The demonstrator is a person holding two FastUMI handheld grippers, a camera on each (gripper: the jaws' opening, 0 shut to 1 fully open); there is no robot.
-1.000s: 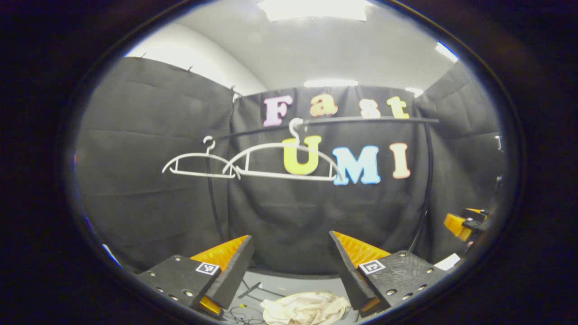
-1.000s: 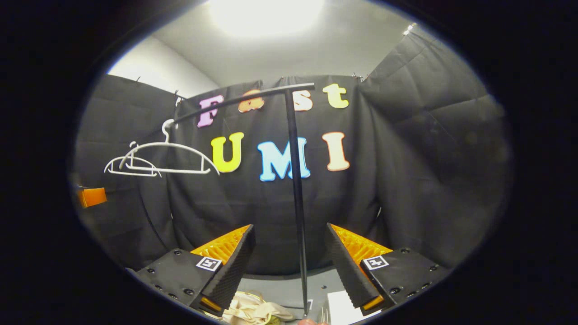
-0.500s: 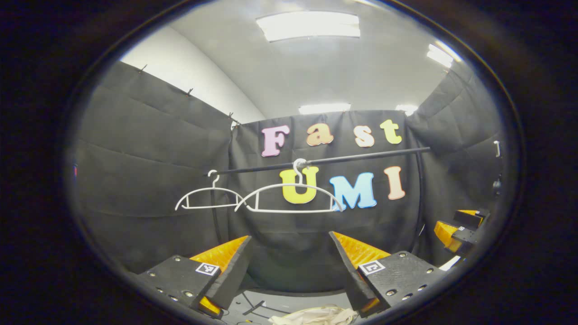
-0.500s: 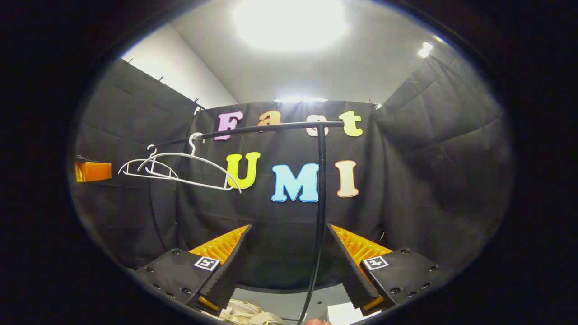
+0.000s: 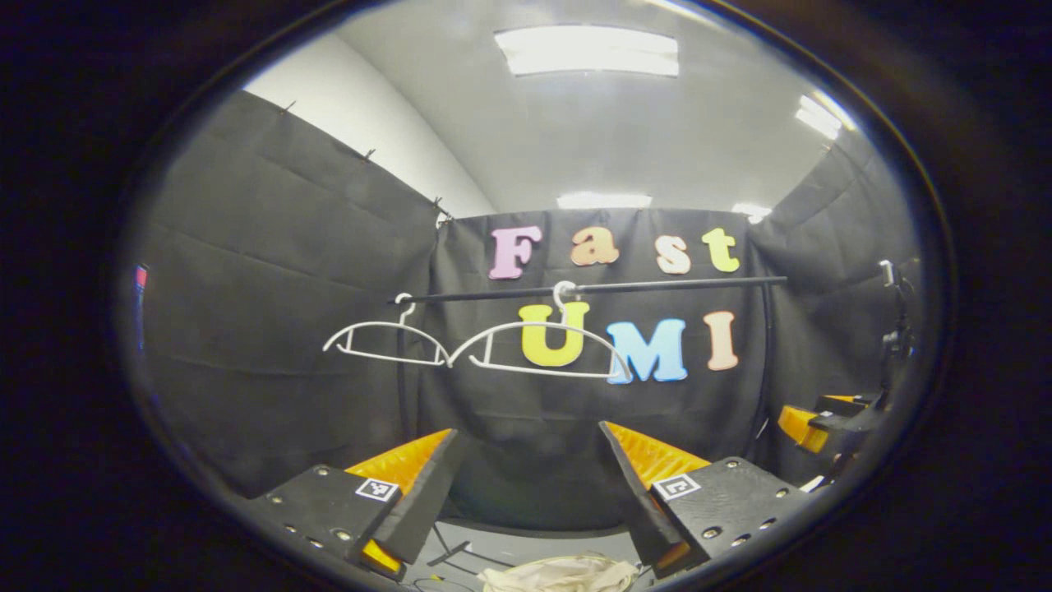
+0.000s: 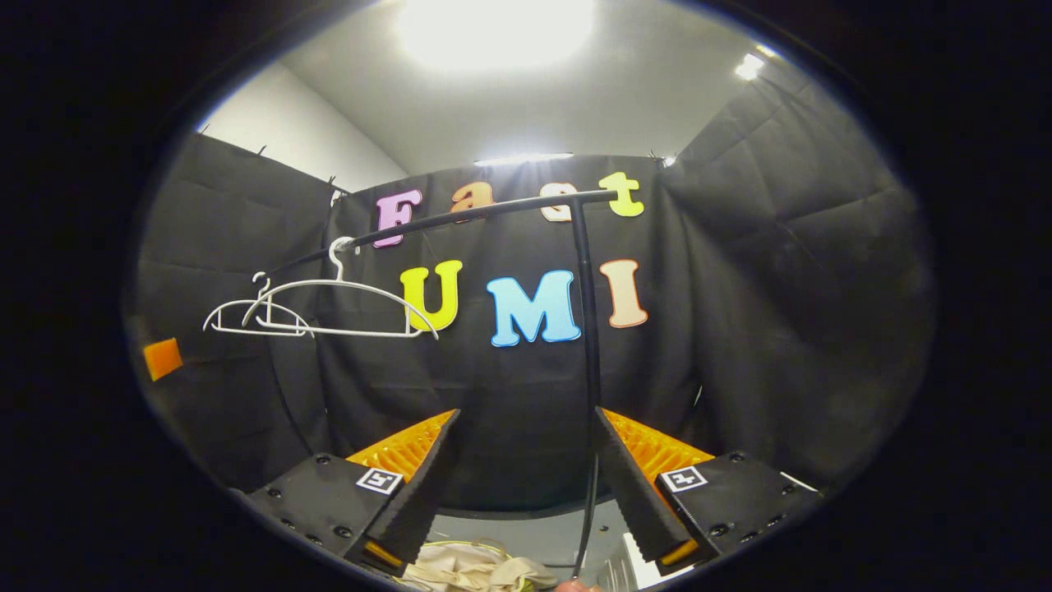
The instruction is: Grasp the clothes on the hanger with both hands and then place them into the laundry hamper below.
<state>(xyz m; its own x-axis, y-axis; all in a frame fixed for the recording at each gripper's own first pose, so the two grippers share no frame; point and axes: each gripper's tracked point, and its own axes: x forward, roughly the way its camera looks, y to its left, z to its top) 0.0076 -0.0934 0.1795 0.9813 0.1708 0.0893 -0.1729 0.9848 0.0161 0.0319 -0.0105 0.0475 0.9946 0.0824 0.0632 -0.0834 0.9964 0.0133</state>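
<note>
While both my grippers hang spread wide and empty, the cream clothes (image 5: 559, 573) lie bunched low beneath my left gripper (image 5: 526, 481) and right gripper (image 6: 526, 477). Since half a second ago the rail (image 5: 657, 287) has levelled in my left view, and both bare hangers (image 5: 542, 349) stay hooked on it.

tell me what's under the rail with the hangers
Under the rail, cream clothes lie bunched at the bottom edge of the left gripper view, between the open jaws. What they rest in is cut off, so no hamper can be confirmed.

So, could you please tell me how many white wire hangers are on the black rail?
2: a larger white wire hanger mid-rail, and a smaller white wire hanger beside it near the black rail's end.
</note>
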